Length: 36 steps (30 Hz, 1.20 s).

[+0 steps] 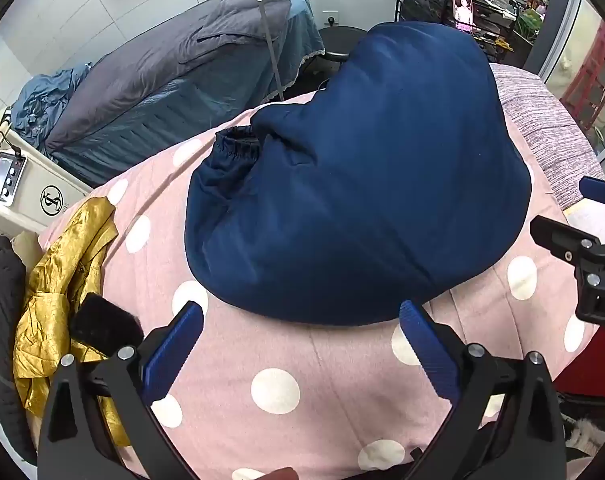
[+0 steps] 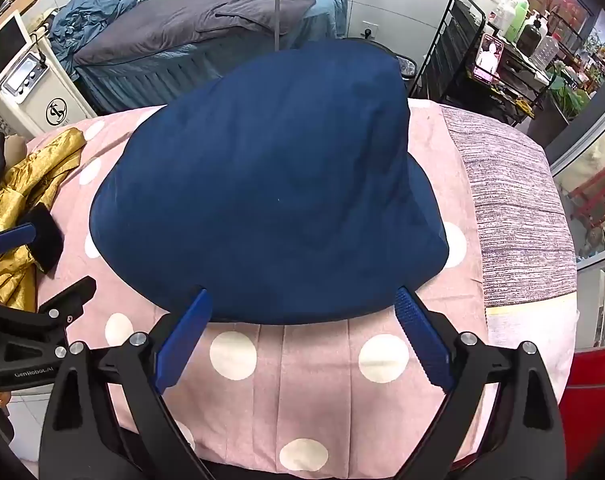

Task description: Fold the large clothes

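A dark blue jacket lies folded into a compact bundle on a pink bedcover with white dots. One elastic cuff shows at its far left. My left gripper hangs open just above the bundle's near edge, nothing between its blue pads. In the right wrist view the same jacket fills the middle, and my right gripper stands open over its near edge, its tips level with the hem but not pressing it. The right gripper shows at the right edge of the left view, the left gripper at the left of the right view.
A crumpled gold garment with a black collar lies at the bed's left edge beside a dark coat. A white machine stands beyond. A second bed with grey bedding is behind, a black shelf rack with bottles at right.
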### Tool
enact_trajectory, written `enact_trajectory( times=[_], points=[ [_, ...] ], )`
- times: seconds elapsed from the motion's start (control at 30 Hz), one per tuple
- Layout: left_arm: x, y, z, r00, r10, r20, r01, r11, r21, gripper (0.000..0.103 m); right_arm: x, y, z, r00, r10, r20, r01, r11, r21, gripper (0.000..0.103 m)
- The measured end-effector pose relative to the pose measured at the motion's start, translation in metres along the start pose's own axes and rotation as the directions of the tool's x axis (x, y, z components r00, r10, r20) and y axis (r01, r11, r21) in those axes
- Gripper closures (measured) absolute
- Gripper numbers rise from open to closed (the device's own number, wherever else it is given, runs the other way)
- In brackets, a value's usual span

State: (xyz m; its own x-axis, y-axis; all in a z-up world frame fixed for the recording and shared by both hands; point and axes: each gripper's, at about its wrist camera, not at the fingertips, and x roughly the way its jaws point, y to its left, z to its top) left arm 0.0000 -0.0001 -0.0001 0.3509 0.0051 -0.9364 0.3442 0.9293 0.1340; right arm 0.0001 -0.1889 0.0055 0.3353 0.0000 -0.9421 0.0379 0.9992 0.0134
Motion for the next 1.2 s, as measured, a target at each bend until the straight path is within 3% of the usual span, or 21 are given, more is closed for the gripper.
enact_trajectory(
  times=[1.2],
  points=[
    [0.0056,0.0025,-0.0063,1.000,0.015,-0.026,-0.015,1.000,0.006,0.006,0.0027,-0.0046,-0.0044,1.000,-0.020,-0.017,0.020,1.000,0.022,0.011]
  ],
)
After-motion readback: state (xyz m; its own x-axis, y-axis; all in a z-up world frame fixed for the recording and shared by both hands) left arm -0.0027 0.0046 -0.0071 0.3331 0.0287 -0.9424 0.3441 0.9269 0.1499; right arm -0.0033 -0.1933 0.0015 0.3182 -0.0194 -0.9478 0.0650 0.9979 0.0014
